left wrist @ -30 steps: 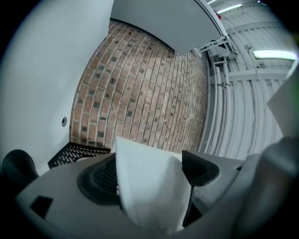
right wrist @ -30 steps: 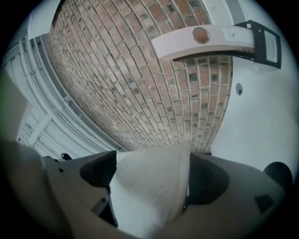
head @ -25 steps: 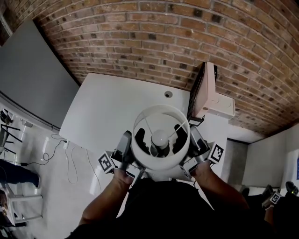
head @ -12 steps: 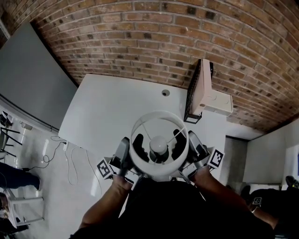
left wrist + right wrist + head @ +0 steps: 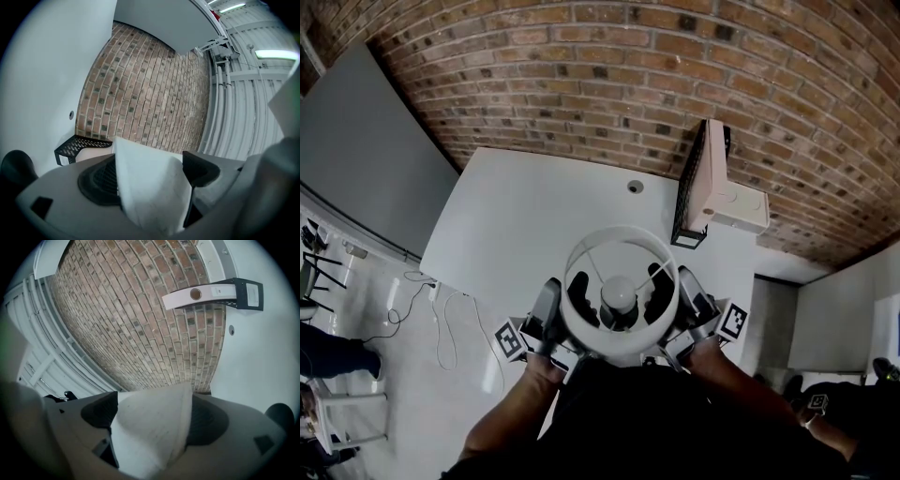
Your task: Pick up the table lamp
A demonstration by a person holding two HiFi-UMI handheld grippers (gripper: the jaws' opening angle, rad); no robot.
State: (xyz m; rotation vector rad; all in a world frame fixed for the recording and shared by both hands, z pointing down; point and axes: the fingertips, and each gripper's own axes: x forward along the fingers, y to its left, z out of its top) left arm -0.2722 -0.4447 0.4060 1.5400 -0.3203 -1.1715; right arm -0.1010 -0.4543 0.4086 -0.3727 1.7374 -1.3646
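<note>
Brick wall (image 5: 609,84) ran across the back of the room. A grey panel (image 5: 356,159) stood at left, with pale floor (image 5: 403,375) and loose cables (image 5: 441,323) beside it. The white surface (image 5: 534,225) carried a small round hole (image 5: 636,187). At its right edge a black mesh rack (image 5: 689,187) held a pinkish box (image 5: 717,178).

I had the table lamp (image 5: 619,349) over the near edge, close to my body, with the bulb (image 5: 619,292) visible down the shade. Left tongs (image 5: 150,176) pinched the shade's left rim, right tongs (image 5: 153,416) its right rim.
</note>
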